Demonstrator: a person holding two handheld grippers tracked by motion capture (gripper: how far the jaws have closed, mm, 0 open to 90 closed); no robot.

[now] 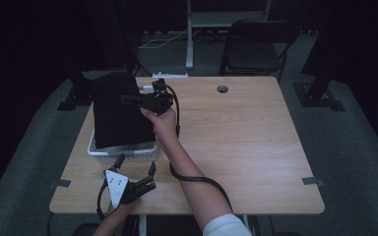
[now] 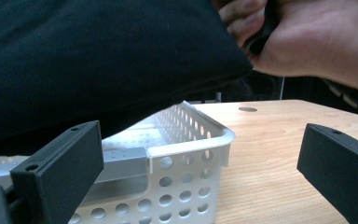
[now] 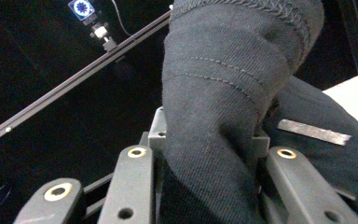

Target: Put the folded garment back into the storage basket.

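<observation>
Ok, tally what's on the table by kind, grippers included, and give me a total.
Black garment: 1
White perforated basket: 1
Grippers: 2, left gripper open, right gripper shut on the garment
Total: 4

Garment (image 1: 120,110) above basket (image 1: 123,152), table's (image 1: 236,147) left.
</observation>
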